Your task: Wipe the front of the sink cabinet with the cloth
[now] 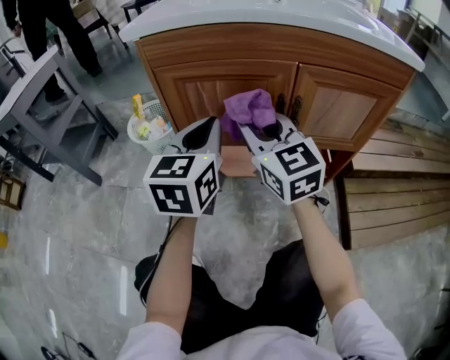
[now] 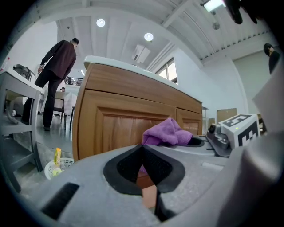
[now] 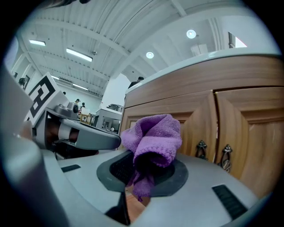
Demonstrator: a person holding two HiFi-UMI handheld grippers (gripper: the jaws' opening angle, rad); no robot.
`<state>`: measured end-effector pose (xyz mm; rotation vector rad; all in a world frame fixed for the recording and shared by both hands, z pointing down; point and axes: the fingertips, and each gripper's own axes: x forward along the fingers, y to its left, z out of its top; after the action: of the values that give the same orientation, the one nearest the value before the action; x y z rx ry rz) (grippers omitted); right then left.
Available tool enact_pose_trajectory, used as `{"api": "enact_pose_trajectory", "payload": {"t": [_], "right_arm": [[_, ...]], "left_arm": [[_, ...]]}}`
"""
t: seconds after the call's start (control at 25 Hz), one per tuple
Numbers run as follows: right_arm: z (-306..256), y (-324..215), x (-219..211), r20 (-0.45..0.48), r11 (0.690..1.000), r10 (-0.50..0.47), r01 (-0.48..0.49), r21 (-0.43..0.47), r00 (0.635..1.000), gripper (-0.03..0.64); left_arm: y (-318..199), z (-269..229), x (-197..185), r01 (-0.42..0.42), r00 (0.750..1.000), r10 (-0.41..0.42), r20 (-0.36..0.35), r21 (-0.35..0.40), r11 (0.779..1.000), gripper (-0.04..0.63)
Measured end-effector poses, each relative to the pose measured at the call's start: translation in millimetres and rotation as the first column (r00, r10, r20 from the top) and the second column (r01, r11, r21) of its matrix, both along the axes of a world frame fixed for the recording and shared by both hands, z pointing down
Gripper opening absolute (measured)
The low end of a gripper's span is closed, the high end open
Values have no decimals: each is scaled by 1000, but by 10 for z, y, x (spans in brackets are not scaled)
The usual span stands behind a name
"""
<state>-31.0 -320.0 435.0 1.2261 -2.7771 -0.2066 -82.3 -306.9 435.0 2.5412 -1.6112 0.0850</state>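
1. the right gripper (image 3: 142, 170) has its jaws clamped on a bunched purple cloth (image 3: 155, 137), which bulges up out of the pads and folds over their tips.
2. the cloth is held up in front of the wooden sink cabinet (image 1: 204, 88), at the inner edge of the left door, close to the seam between the two doors. whether it touches the wood cannot be told.
3. two dark metal door handles (image 3: 202, 148) sit just right of the cloth in the right gripper view.
4. the left gripper (image 2: 143, 162) is just beside the right one, on its left. its jaws are pressed together with nothing between them, and they point at the left door.
5. a white countertop (image 1: 281, 17) caps the cabinet.
6. a small white basket (image 1: 144, 137) with a few items in it stands on the grey floor (image 1: 105, 232) by the cabinet's left corner.
7. a person in dark clothes (image 2: 55, 66) stands well apart, beside a grey table (image 1: 28, 77).
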Motion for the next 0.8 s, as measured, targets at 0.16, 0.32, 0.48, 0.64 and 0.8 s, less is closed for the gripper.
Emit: {"api": "enact_pose_trajectory", "payload": {"t": [0.16,0.32,0.48,0.64,0.8], "right_arm": [[3,24,328,20,999,37,-37,-20,999,72],[-34,81,658,66,996,76,-73,-47,995,72],[-122,150,901,80,995,94,-91,-35,992,72],[-179,156,1242,78,988,154,-153,-21,985,72],[-158,108,1695,59,967,254,-254,-17,965,72]], "left_arm": [[-33,5,218,-38,999,38,-3,6,999,6],[-45,14,422,-82,997,82,-10,12,997,6],[-53,49,572,-105,994,105,-10,7,994,6],[-62,68,752,-141,990,142,-6,10,990,6],[-70,74,905,-171,985,171,-11,10,985,6]]}}
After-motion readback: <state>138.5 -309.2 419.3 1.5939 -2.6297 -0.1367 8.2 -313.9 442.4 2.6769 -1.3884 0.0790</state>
